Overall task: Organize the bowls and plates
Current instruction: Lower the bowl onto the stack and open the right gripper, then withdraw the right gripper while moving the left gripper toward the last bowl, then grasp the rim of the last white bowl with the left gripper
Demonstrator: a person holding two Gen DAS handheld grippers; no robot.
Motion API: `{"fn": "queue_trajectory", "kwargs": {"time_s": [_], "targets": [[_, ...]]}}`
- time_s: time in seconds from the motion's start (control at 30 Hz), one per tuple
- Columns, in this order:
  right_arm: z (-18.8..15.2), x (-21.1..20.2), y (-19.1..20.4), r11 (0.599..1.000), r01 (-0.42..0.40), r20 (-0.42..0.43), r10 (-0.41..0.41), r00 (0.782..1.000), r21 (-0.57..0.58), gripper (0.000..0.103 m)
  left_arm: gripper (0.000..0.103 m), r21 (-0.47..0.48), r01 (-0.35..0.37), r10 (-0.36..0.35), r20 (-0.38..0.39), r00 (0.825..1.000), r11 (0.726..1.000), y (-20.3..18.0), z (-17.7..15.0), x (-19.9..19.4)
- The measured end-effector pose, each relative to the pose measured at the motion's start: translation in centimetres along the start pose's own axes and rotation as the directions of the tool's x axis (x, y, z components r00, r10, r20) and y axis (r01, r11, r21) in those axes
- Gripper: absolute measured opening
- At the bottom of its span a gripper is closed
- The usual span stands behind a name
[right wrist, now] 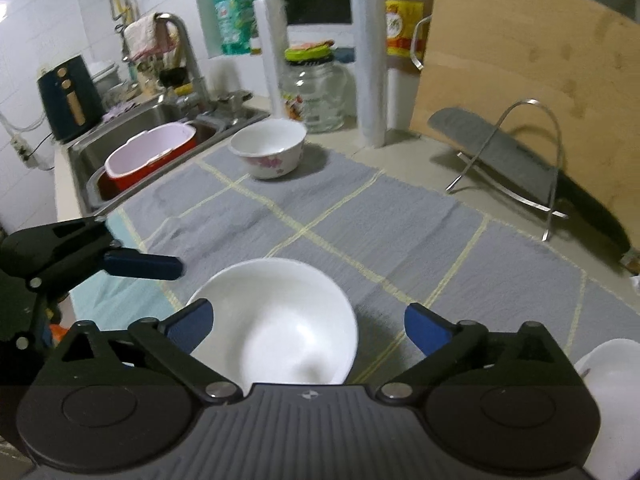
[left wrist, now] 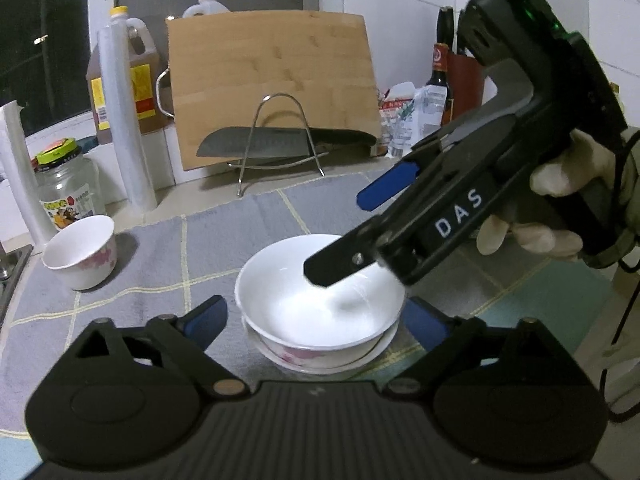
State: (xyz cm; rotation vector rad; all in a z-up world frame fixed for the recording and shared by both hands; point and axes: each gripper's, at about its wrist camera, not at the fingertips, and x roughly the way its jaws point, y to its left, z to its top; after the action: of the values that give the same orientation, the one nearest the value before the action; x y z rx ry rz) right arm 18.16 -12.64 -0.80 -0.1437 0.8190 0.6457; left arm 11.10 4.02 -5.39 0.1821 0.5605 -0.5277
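While the stacked bowls [left wrist: 320, 312] are sitting on the grey mat [left wrist: 160, 264], I am holding the left gripper [left wrist: 316, 320] spread wide around them, pads not touching, and the right gripper [left wrist: 348, 236] gaping, empty, above the rim.

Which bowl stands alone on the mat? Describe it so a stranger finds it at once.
Start at the grey checked mat. At its corner nearest the sink stands a lone bowl, white with pink flowers. Unlike the stacked bowls, nothing sits under it.
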Motion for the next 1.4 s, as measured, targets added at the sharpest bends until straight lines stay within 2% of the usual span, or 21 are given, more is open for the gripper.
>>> {"fn": "queue_trajectory", "kwargs": {"time_s": [0.17, 0.3, 0.47, 0.63, 0.8, 1.07, 1.33, 1.4], "targets": [[0.2, 0.1, 0.4, 0.995, 0.082, 0.041, -0.084, 0.996, 0.051, 0.103, 0.100, -0.007, 0.001, -0.001, 0.021, 1.000, 1.000, 2.1, -0.6, -0.8], [0.4, 0.2, 1.3, 0.989, 0.130, 0.059, -0.134, 0.989, 0.070, 0.103, 0.100, -0.017, -0.026, 0.027, 0.021, 0.999, 0.999, 4.1, -0.9, -1.4], [0.7, 0.3, 2.1, 0.993, 0.116, 0.064, -0.118, 0.991, 0.040, 0.103, 0.101, -0.062, -0.095, 0.097, 0.023, 0.995, 0.993, 5.9, -1.1, -2.0], [0.8, 0.0, 2.9, 0.992, 0.110, 0.082, -0.105, 0.991, -0.055, 0.103, 0.102, -0.115, -0.203, 0.206, 0.017, 0.978, 0.973, 6.6, -0.7, -2.7], [0.7, -0.5, 3.2, 0.993, 0.080, 0.114, -0.069, 0.991, -0.089, 0.103, 0.102, -0.155, -0.268, 0.272, 0.007, 0.962, 0.951, 7.7, 0.3, -3.1], [1.4, -0.7, 4.1, 0.994, 0.095, 0.165, -0.085, 0.983, -0.053, 0.103, 0.102, -0.157, -0.262, 0.267, 0.010, 0.964, 0.952, 10.6, 1.6, -2.4], [4.0, 1.9, 7.0, 0.983, 0.181, 0.184, -0.182, 0.966, 0.021, 0.103, 0.102, -0.126, -0.130, 0.128, -0.028, 0.991, 0.983, 17.4, 2.2, 0.4], [4.9, 3.0, 8.1, 0.981, 0.193, 0.181, -0.196, 0.964, 0.036, 0.103, 0.102, -0.115, -0.130, 0.127, -0.039, 0.991, 0.985, 19.5, 2.5, 1.0]]}}
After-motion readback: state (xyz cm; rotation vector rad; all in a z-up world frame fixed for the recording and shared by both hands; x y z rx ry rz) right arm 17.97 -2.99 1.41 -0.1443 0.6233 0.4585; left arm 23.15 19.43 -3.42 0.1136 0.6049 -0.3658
